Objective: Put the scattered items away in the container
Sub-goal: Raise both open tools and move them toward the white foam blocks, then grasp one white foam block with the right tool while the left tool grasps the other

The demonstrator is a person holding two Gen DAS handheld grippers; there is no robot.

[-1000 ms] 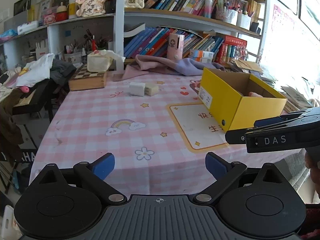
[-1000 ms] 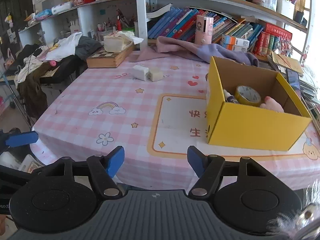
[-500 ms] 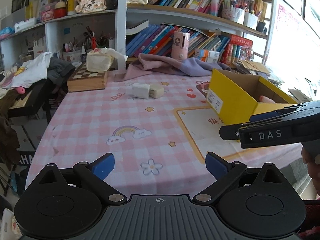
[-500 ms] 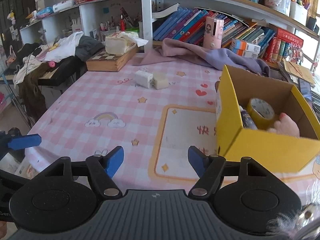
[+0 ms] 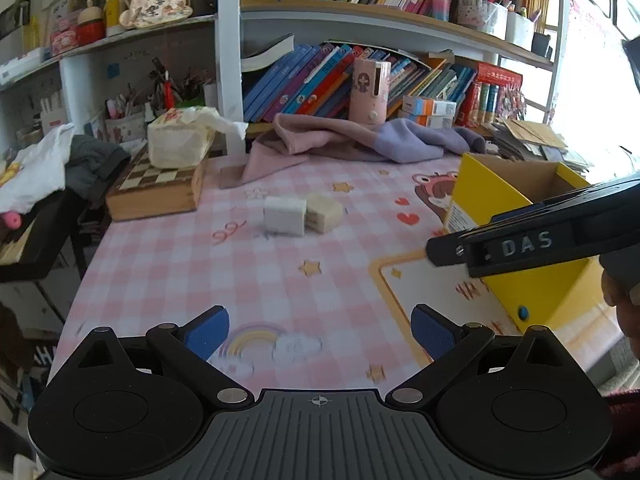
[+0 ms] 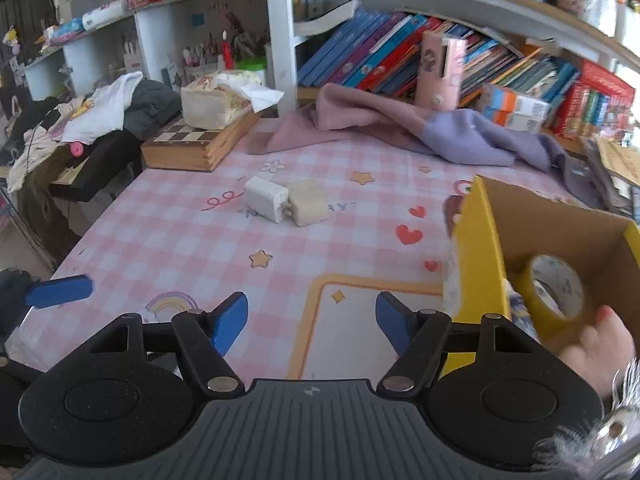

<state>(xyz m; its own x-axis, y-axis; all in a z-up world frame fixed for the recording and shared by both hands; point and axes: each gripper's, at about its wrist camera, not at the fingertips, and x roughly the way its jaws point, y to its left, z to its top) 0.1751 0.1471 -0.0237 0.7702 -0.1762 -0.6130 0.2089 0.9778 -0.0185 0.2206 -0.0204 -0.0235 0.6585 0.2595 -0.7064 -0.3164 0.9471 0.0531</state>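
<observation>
Two pale blocks [image 6: 284, 203] lie touching on the pink tablecloth [image 6: 168, 232]; both tools [image 5: 320, 332] [image 6: 312, 320] gape, empty.

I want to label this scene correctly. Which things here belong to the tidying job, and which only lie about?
Job:
- white plug-in charger block
- cream square block touching it
- yellow cardboard box
- yellow tape roll inside the box

Lying about:
- wooden chessboard case
- tissue pack
- pink-purple cloth
- pink dispenser

White bookshelves [image 5: 360, 20] crammed with books; bright window [image 5: 592, 80] at right.
</observation>
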